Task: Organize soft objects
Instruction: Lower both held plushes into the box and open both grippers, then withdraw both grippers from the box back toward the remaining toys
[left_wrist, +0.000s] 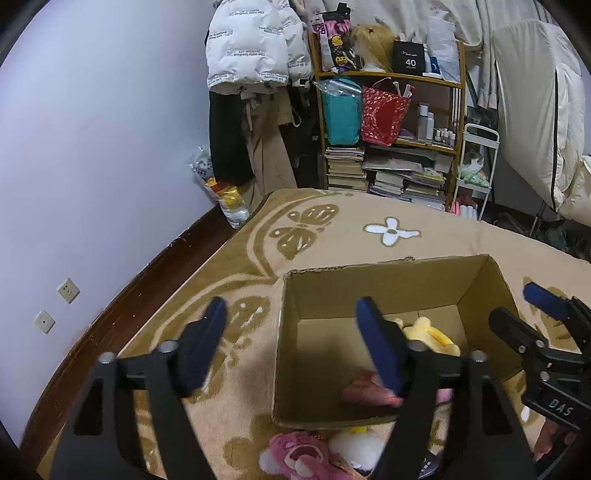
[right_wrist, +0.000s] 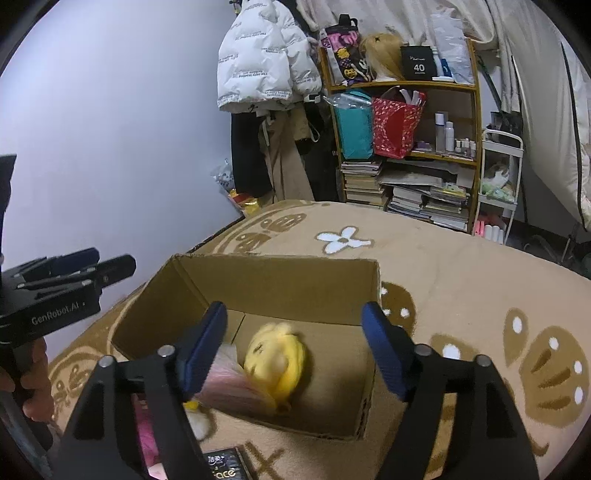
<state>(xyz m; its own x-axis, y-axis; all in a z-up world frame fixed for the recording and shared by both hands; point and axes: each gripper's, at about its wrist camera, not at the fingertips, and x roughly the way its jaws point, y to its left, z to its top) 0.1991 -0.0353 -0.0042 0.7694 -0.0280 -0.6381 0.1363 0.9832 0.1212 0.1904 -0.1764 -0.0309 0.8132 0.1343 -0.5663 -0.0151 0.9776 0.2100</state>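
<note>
step: filling the box (right_wrist: 280, 273) with plush toys; the yellow plush (right_wrist: 275, 356) looks just let go, blurred, inside the box beside a pink one (right_wrist: 229, 387)
right gripper (right_wrist: 295, 347): released, fingers spread wide above the box, nothing between them
left gripper (left_wrist: 291, 343): also spread and empty, hanging over the box's left wall
doing it well: my guess is the next pick is the pink bear (left_wrist: 295, 456) or the white plush (left_wrist: 356, 448) on the rug (left_wrist: 369, 229) just outside the near wall; come down over the body's bulk, close on stuffing rather than a limb, lift clear of the rim, let go low inside
yellow plush, axis: long axis seems to run from near wall to far wall, head end toward the far wall; blur makes this uncertain
pink bear, facing: face up, toward the camera; body cut off by the frame, axis cannot be told
risk: the near wall may catch a dangling toy
</note>
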